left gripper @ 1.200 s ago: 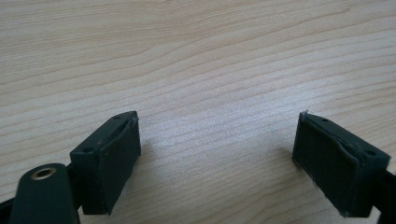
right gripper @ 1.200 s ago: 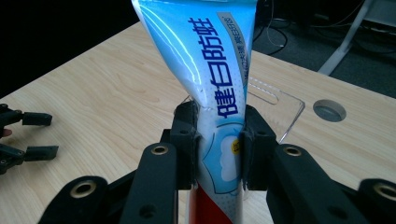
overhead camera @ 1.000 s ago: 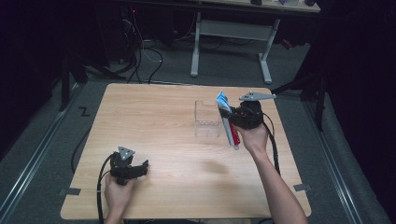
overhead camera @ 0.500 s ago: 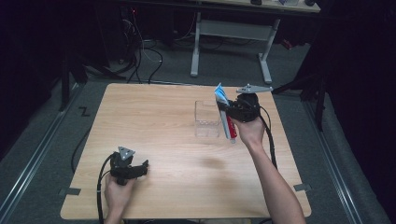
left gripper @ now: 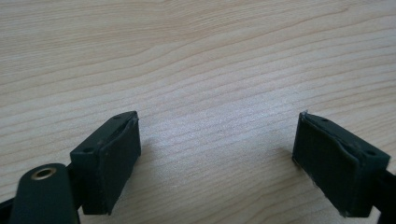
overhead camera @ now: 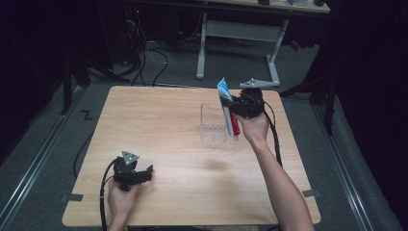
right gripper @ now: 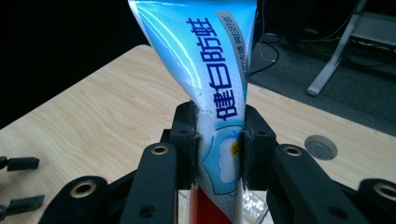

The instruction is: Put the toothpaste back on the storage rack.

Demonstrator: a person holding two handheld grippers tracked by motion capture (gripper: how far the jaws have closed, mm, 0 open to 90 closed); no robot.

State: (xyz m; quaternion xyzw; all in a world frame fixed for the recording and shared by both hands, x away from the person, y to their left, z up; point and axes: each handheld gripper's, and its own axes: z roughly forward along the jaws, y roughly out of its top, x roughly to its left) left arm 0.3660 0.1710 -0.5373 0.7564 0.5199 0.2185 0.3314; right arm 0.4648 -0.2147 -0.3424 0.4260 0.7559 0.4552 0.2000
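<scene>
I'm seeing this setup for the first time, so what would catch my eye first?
The blue-and-white toothpaste tube with a red lower part, clamped upright in the right gripper above the far right of the wooden table. Just beside it stands a clear plastic organizer. Near the front left edge, the left gripper rests with its jaws open over bare wood.

Light falls from overhead onto the wooden surface (overhead camera: 163, 125) — everything around it sinks into near black. Soft shadows pool under the hands. Glare streaks the toothpaste tube (right gripper: 210, 70) — the high view looks grainy.
</scene>
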